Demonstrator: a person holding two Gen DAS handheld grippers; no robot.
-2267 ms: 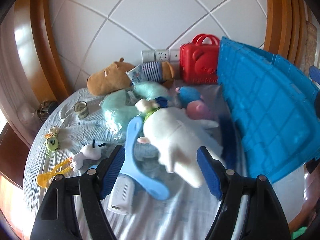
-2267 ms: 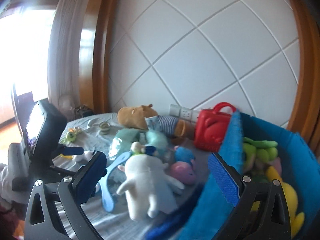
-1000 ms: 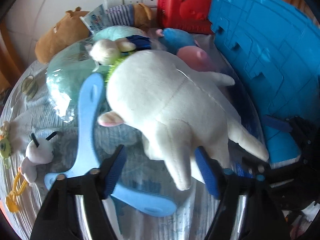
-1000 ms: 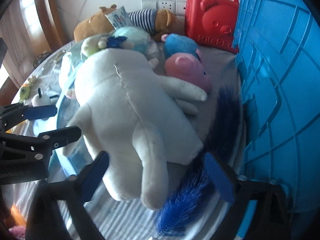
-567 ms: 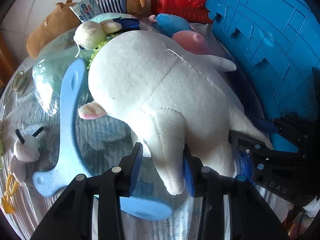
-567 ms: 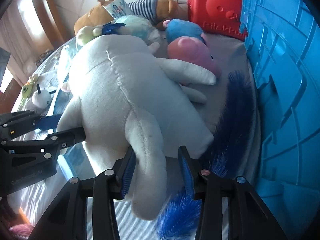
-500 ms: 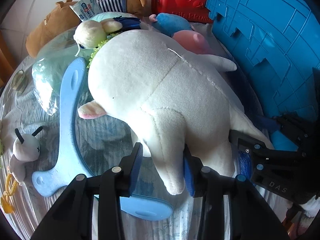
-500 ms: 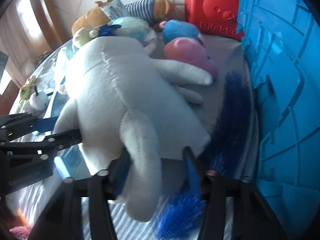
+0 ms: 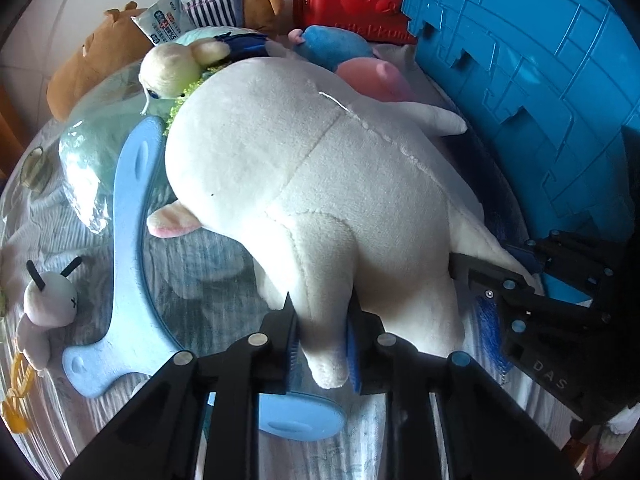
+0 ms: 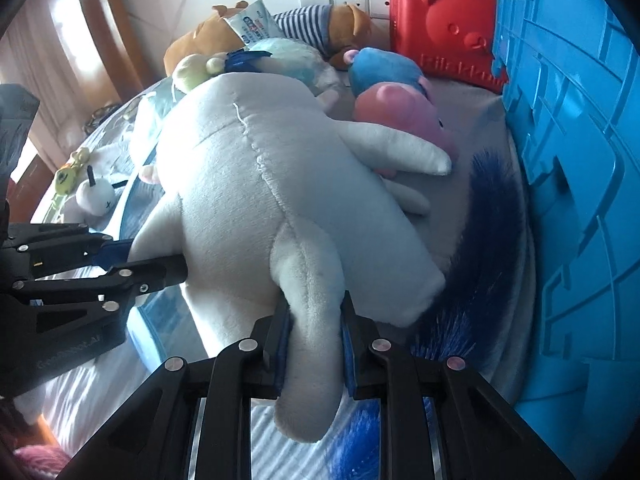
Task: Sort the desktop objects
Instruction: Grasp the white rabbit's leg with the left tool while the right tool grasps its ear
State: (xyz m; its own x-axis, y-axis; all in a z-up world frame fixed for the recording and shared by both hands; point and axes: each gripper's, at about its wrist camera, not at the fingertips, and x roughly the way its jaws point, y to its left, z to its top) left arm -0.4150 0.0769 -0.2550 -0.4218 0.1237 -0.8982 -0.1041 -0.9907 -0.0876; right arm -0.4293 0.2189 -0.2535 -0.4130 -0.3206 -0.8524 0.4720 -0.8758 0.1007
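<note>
Both grippers pinch the white plush toy (image 9: 320,184) by its legs.
The left gripper (image 9: 320,344) and right gripper (image 10: 314,336) have just closed, one leg squeezed between each pair of jaws; the toy lies on the cloth-covered table (image 9: 192,280), beside the blue crate (image 9: 560,92); behind sit smaller plush toys and a red case (image 10: 444,20).

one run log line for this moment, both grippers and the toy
left gripper: closed on one leg of big white plush toy | right gripper: just closed on other leg | toy: lying on table | blue plastic crate: beside toy
</note>
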